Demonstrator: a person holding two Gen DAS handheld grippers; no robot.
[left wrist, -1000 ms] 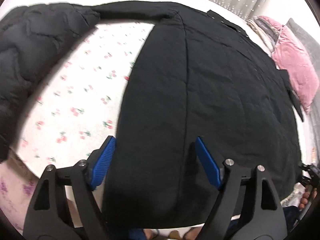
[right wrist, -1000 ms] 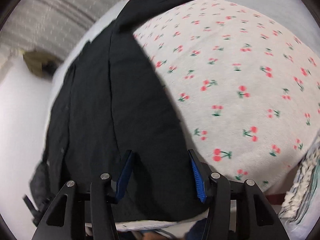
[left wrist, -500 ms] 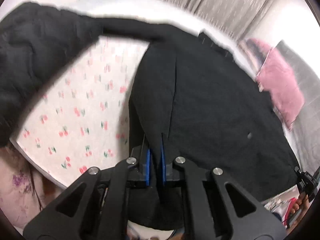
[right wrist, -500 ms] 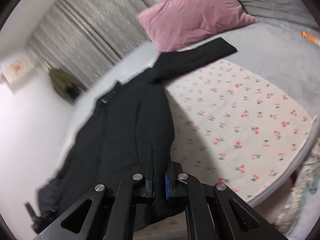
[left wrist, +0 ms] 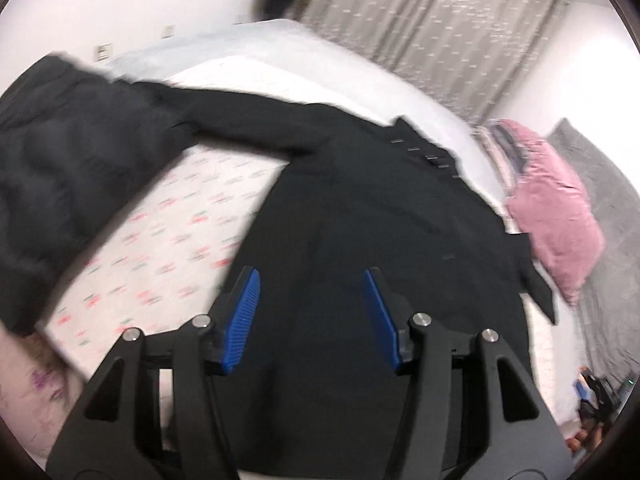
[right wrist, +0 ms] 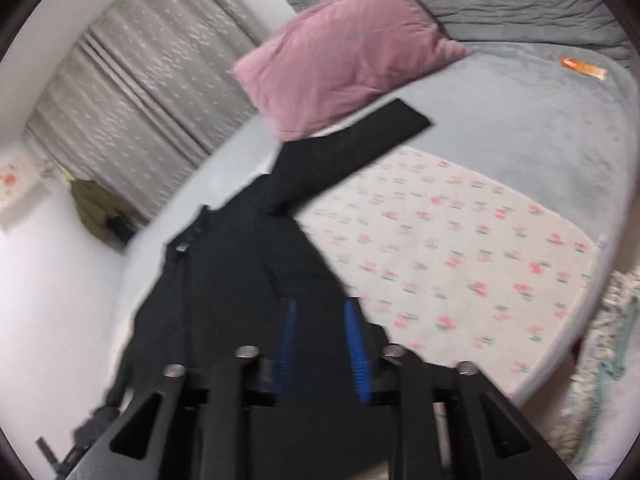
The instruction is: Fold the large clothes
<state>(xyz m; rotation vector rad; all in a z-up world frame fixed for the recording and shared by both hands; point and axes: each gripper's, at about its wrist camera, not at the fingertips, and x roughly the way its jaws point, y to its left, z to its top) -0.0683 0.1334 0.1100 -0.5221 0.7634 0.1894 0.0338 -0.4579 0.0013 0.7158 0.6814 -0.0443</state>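
A large black coat (left wrist: 380,216) lies spread on a cherry-print sheet (left wrist: 168,240), collar away from me and sleeves out to both sides. It also shows in the right wrist view (right wrist: 240,280), one sleeve (right wrist: 352,144) reaching toward the pillow. My left gripper (left wrist: 312,284) is open and empty above the coat's near hem. My right gripper (right wrist: 318,312) is open, jaws partly apart, above the coat's hem at its right side. Both views are motion-blurred.
A second black quilted jacket (left wrist: 52,184) lies at the sheet's left. A pink pillow (right wrist: 340,56) and grey quilt (right wrist: 500,4) sit at the bed head. Curtains (left wrist: 420,32) hang behind. The bed edge is near me, with a fringed blanket (right wrist: 600,360) at right.
Both grippers, shut on the coat's hem half a second ago, have opened and let it go. Both have risen, so more of the room shows.
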